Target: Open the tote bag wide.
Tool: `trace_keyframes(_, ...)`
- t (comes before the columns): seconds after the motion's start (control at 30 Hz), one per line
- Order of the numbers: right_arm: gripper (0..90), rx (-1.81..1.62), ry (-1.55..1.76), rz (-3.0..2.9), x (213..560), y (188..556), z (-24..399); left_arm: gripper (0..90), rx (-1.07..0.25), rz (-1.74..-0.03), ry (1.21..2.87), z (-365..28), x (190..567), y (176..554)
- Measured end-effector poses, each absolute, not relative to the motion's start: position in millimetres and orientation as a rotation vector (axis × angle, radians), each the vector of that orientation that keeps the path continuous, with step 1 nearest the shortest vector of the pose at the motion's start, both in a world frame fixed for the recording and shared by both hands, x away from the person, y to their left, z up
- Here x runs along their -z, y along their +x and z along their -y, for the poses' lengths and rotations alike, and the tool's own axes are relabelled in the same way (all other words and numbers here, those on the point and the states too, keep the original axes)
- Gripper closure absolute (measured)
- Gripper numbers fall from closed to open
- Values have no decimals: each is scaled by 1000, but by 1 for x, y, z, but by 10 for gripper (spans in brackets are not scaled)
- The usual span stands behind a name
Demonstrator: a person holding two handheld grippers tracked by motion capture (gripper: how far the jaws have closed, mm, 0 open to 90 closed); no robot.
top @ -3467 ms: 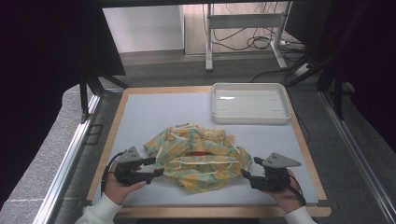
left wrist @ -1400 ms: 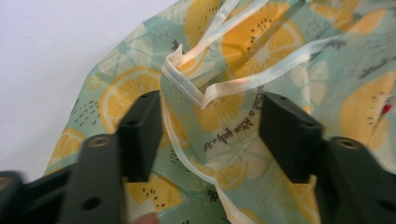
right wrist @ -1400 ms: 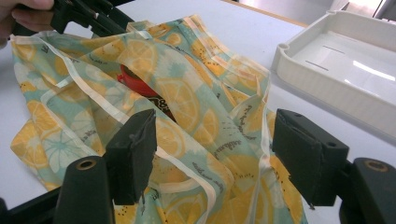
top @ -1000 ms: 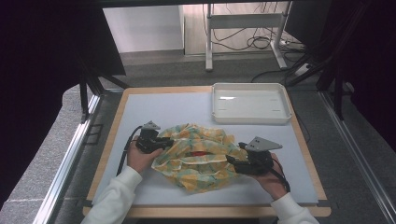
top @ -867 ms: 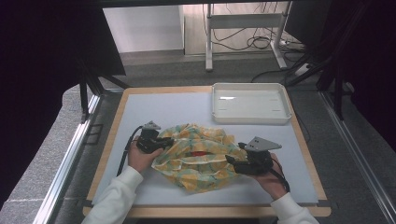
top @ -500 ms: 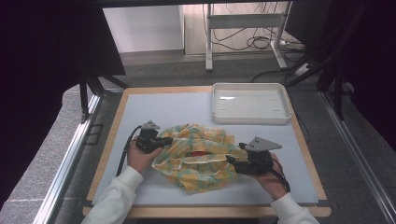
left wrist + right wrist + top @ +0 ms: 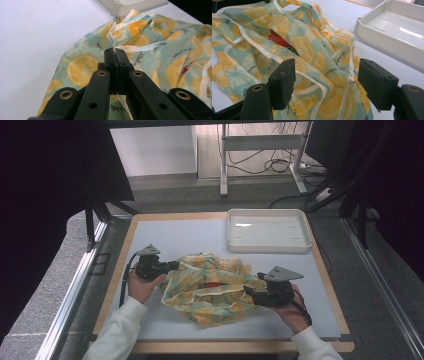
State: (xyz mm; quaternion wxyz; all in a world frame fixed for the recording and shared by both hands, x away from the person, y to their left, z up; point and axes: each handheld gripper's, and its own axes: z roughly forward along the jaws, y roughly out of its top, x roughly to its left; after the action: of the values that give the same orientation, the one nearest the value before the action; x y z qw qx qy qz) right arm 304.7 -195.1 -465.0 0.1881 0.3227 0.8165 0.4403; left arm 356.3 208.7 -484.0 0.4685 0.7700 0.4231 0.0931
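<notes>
On my bench (image 7: 170,232) I count one crumpled cloth bag (image 7: 212,287) printed with lemon slices on pale green, and one white tray (image 7: 267,231), bare inside, standing at the far right corner, apart from the bag. The bag lies in the near middle of the bench, between my two hands. My left gripper (image 7: 115,53) has its jaws pressed together on a pale strap (image 7: 113,37) at the bag's left edge; the thin strip runs out from between the pads and loops over the fabric. My right gripper (image 7: 325,77) stands with its jaws wide apart, one on either side of a raised fold of the bag with a cream-trimmed hem, and I cannot tell whether either pad touches the cloth. One small red thing (image 7: 278,40) shows in a gap among the folds near the bag's middle; too little of it shows to say what it is.
</notes>
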Motion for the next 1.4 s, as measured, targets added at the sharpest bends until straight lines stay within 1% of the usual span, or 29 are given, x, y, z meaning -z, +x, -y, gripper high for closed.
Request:
trace_keyframes(0.3, 330, -1248, 874, -2318, 454, 312, 189, 900, -231, -1027, 1860, -213, 475, 352)
trace_keyframes(0.53, 336, -1234, 813, -2372, 449, 326, 166, 900, -230, -1027, 1864, -214, 476, 352)
trace_keyframes(0.8, 332, -1170, 741, -2480, 455, 337, 134, 900, -232, -1029, 1858, -216, 475, 352)
trace_keyframes(1.07, 319, -1090, 746, -2568, 471, 354, 130, 900, -231, -1027, 1858, -215, 475, 351)
trace_keyframes(1.1, 338, -1076, 743, -2570, 472, 355, 129, 900, -231, -1028, 1858, -215, 475, 351)
trace_keyframes(1.13, 392, -1065, 741, -2575, 474, 357, 129, 900, -230, -1028, 1858, -215, 475, 351)
trace_keyframes(1.3, 710, -1027, 711, -2596, 476, 357, 127, 900, -233, -1029, 1855, -217, 475, 351)
trace_keyframes(1.4, 856, -1047, 690, -2578, 472, 355, 127, 900, -235, -1030, 1854, -217, 474, 351)
